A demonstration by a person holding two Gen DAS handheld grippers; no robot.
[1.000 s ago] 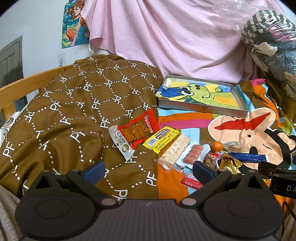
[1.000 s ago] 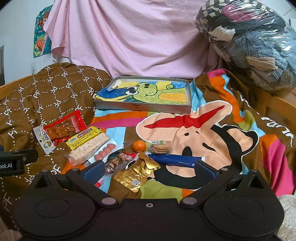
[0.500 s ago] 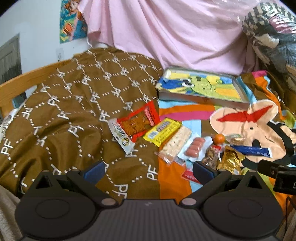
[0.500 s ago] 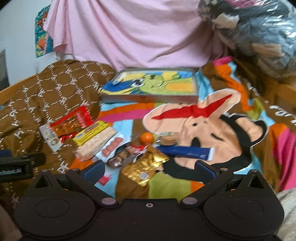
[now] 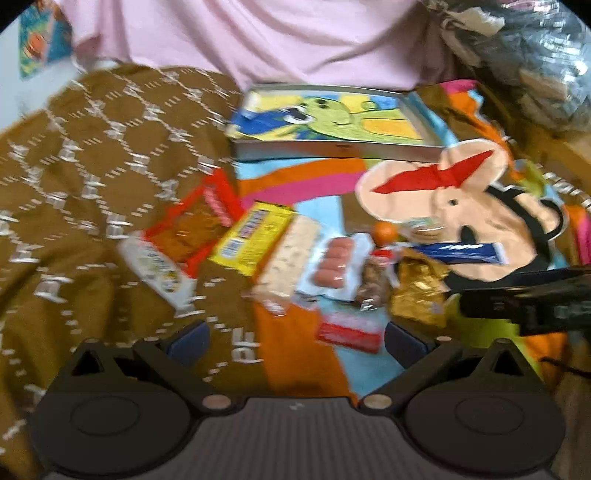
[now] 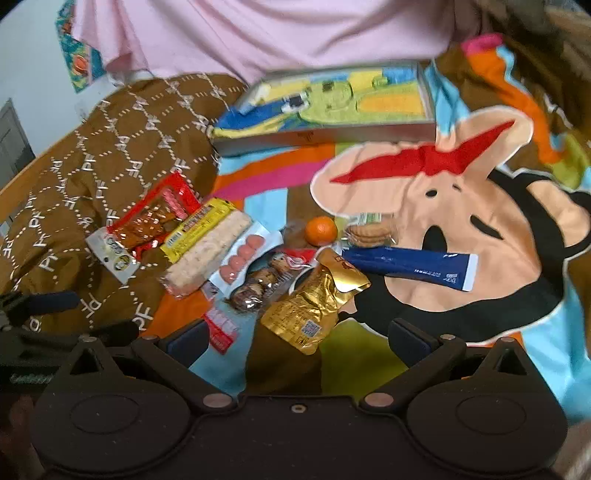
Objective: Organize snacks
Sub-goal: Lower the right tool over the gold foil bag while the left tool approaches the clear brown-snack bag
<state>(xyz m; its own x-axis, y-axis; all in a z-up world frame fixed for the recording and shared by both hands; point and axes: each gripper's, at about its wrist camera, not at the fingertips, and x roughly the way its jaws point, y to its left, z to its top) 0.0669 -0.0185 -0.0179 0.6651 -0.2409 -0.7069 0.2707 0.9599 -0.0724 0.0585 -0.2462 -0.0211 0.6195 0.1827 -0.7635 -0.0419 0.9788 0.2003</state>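
Blue pads tipped the two black fingers of the left gripper (image 5: 293, 339), which stood spread wide and held nothing in the left wrist view. Between and just beyond them lay a small red-and-white sachet (image 5: 351, 330) on the bright cartoon-print blanket (image 5: 461, 206). Farther off, the snacks sat in a loose row: a red-and-white packet of brown crisps (image 5: 181, 240) on the brown diamond-patterned quilt (image 5: 92, 166), a yellow wrapped bar (image 5: 251, 236) touching a long clear pack of pale sweets (image 5: 288, 254), then a clear pack of pink sausages (image 5: 334, 264), a crumpled gold foil pouch (image 5: 417, 288), a small orange fruit (image 5: 384, 230) and a dark blue stick sachet (image 5: 458, 253). A shallow grey tray lined with a green cartoon picture (image 5: 332, 149) lay behind them, below a hanging pink sheet (image 5: 258, 33). This view was blurred.

In the right wrist view, the right gripper (image 6: 295, 338) was likewise released, fingers wide apart and empty. The gold foil pouch (image 6: 314, 302) lay between them, just ahead, beside a clear pack of brown sweets (image 6: 258, 284). A clear pack of round biscuits (image 6: 369, 232) sat just right of the orange fruit (image 6: 320, 230), above the blue stick sachet (image 6: 410, 267). The grey tray (image 6: 325, 136) lay empty at the back.
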